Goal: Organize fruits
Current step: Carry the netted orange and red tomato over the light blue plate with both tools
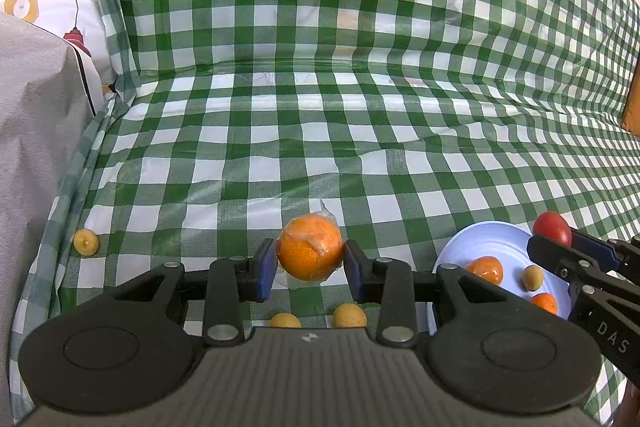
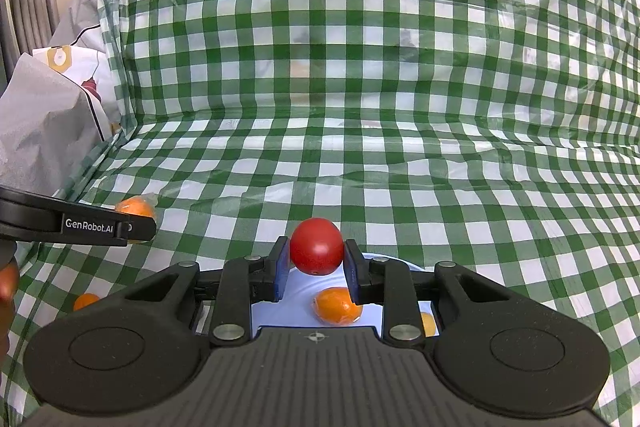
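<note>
My left gripper (image 1: 310,261) is shut on a plastic-wrapped orange (image 1: 310,251), held just above the checked cloth. My right gripper (image 2: 316,259) is shut on a red tomato (image 2: 317,246) over the far edge of a pale blue plate (image 2: 296,287). The left wrist view shows that plate (image 1: 492,239) at the right, with two small oranges (image 1: 486,269) and a yellowish fruit (image 1: 533,277) on it, and the tomato (image 1: 552,228) in the right gripper above its rim. On the plate under the right gripper lie an orange (image 2: 338,305) and a yellow fruit (image 2: 428,323).
Small yellow fruits lie loose on the green checked cloth (image 1: 320,147): one at the far left (image 1: 86,242), two just below the left gripper (image 1: 350,315). Another small orange (image 2: 85,301) lies left of the plate. Grey bedding (image 1: 36,147) borders the left side.
</note>
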The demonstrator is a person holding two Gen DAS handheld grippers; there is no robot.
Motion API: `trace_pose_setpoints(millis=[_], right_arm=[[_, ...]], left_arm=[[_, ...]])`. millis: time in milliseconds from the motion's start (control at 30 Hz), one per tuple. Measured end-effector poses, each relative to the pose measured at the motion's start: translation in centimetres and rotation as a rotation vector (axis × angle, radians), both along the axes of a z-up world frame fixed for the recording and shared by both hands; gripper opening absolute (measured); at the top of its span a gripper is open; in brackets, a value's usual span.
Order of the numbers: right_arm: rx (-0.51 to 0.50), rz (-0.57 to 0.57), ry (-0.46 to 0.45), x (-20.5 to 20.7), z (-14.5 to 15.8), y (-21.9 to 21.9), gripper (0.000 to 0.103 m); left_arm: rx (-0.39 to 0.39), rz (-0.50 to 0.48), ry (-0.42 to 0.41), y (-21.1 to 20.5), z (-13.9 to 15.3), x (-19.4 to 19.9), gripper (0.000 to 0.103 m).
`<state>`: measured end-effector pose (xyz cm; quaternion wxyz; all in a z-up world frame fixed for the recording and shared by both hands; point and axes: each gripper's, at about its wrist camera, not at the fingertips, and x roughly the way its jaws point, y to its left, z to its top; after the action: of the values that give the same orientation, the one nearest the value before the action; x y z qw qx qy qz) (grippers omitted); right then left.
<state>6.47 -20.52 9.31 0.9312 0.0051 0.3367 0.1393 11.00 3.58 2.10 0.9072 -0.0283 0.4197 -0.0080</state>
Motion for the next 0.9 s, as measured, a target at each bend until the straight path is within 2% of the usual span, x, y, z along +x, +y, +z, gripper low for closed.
trace_pose_setpoints(millis=[900], right_arm=[[-0.005,-0.001,-0.001,-0.19,0.15,0.17,0.03]], left_arm=[[-0.007,-0.008,-0.005,-0.03,0.1,-0.11,0.04]])
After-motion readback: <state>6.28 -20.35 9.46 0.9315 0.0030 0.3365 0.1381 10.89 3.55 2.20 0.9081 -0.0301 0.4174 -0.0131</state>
